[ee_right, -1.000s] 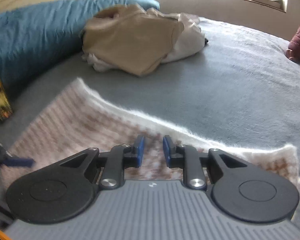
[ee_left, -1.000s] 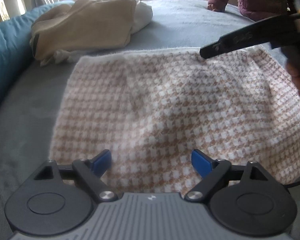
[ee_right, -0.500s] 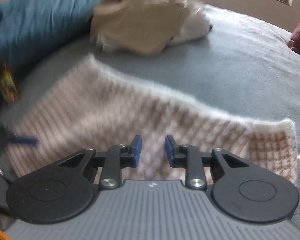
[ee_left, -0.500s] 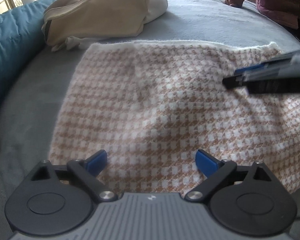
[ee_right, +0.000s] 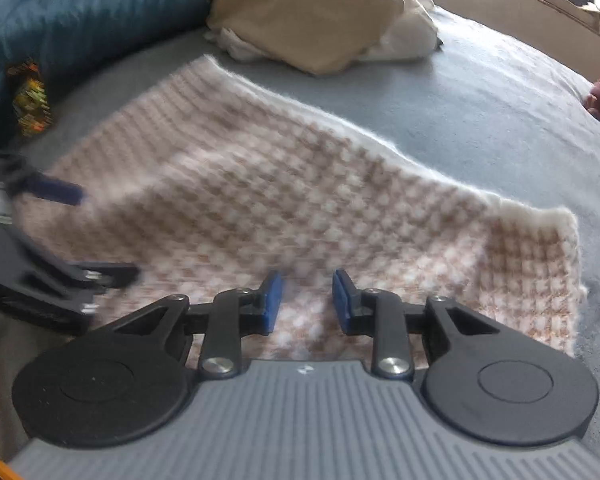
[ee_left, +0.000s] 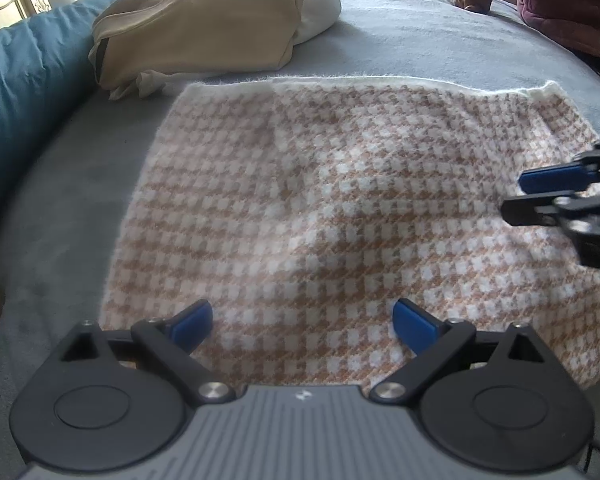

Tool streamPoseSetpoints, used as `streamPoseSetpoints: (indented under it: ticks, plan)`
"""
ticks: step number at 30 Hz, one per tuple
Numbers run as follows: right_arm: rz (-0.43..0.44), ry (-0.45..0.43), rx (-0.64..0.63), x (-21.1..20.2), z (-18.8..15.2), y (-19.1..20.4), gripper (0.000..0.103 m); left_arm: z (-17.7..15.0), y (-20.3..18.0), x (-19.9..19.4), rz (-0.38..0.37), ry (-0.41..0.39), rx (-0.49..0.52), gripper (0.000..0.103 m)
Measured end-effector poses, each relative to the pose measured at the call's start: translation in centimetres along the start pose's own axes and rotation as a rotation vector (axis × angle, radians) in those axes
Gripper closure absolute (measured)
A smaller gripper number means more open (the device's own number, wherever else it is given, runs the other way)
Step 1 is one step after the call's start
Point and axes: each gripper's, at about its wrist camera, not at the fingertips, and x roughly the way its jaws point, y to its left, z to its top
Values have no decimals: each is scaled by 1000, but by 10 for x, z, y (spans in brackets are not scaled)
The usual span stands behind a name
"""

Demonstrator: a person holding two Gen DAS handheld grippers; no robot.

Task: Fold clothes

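We see tan-and-white houndstooth knit cloth [ee_left: 332, 216] spread flat beyond our fingertips | left gripper [ee_left: 302, 318] spread wide, empty | right gripper [ee_right: 306, 300] narrowly parted, empty

Fuzzy knit houndstooth garment [ee_left: 340, 216] on matt grey fleece bedcover [ee_left: 420, 40]; beige cloth pile [ee_left: 196, 24].

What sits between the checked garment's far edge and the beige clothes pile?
Only a narrow strip of bare grey bedcover separates the checked garment from the beige clothes pile; the left wrist view shows it clearest.
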Motion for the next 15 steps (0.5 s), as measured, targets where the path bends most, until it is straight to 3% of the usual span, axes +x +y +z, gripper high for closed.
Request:
streamPoseSetpoints:
  ticks: [4, 7, 9, 12, 15]
  plan:
    - [89, -29, -165, -18, -16, 19, 77, 0, 0, 0, 2, 4, -4, 5]
    - [5, 65, -236, 3, -35, 25, 77, 0, -1, 0, 7, 6, -1, 5]
    - [10, 54, -199, -1, -35, 23, 77, -1, -1, -1, 11, 2, 2, 5]
    - [101, -14, -228, -21, -32, 29, 76, -1, 0, -2, 12, 6, 1, 5]
    - [159, -33, -346, -27, -40, 46, 77, 0, -1, -1, 16, 7, -1, 5]
